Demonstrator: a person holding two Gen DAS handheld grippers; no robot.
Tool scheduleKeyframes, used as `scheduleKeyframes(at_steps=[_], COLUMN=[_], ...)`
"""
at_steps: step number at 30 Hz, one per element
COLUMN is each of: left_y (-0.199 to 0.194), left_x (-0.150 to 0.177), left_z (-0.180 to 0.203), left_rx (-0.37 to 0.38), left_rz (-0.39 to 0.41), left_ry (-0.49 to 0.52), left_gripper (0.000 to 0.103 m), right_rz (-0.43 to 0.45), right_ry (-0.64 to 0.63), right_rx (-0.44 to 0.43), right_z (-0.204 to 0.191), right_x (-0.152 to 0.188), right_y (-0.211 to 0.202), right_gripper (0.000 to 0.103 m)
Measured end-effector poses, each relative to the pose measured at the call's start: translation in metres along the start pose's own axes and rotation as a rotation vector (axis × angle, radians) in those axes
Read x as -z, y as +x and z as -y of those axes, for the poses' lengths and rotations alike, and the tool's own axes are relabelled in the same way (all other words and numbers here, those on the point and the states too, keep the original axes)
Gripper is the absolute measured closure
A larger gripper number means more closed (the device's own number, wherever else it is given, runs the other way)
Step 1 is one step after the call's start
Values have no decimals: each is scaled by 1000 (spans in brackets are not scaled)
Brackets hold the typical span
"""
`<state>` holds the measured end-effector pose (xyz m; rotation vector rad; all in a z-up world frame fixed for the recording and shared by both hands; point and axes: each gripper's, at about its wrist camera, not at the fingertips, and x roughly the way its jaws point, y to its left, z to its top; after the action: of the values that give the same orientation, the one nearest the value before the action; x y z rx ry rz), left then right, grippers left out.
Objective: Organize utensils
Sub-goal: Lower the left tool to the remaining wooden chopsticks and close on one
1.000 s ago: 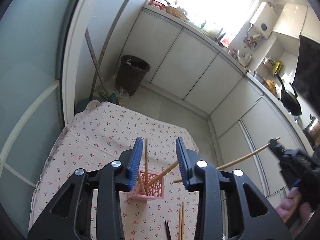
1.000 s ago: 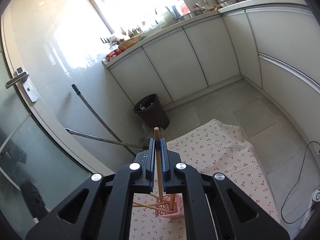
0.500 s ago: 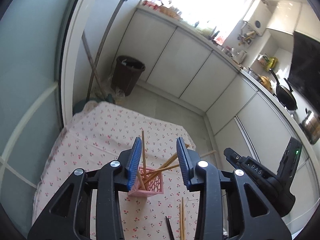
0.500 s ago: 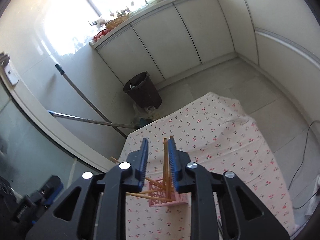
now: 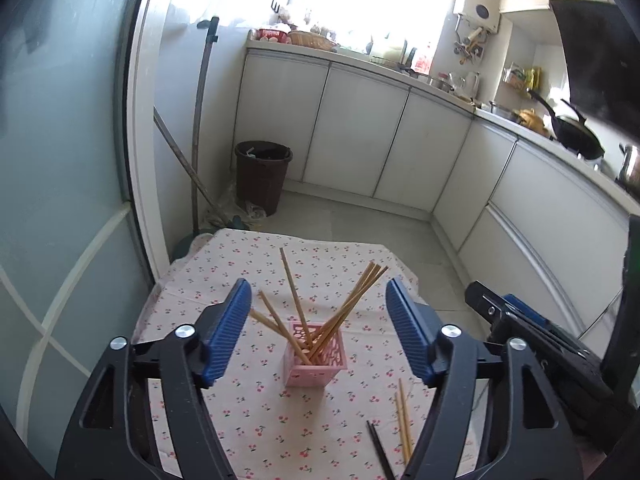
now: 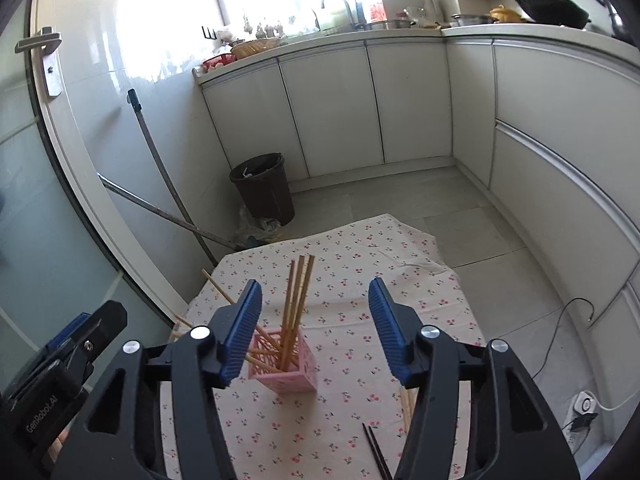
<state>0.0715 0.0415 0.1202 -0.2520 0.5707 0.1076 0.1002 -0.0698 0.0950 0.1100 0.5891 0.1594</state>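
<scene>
A pink lattice holder stands on the cherry-print tablecloth with several wooden chopsticks fanned out of it. My left gripper hovers just short of the holder, jaws opening, nothing between the pads. My right gripper hangs over the holder from the other side, jaws also opening, pads clear of the sticks. Loose wooden chopsticks and a dark pair lie on the cloth near the front right.
A dark bin and mop handles stand beyond the table by the wall. White cabinets line the back and right. A power strip with cable lies on the floor at right.
The right gripper let go of the chopstick it carried, which now stands in the holder, and sank lower. Both grippers opened wider. The left gripper's view shifted sideways and rolled.
</scene>
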Motion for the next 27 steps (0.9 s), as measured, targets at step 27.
scheduleKeyframes(at_steps=[27], left_y=[13], left_x=[74], left_z=[23], left_rx=[-38], left_rz=[-141], left_ry=[91], left_gripper=[7], right_rz=[-140], right_ry=[19], right_rx=[178], right_z=[82], right_x=[77], right_y=[-2], right_gripper=[8])
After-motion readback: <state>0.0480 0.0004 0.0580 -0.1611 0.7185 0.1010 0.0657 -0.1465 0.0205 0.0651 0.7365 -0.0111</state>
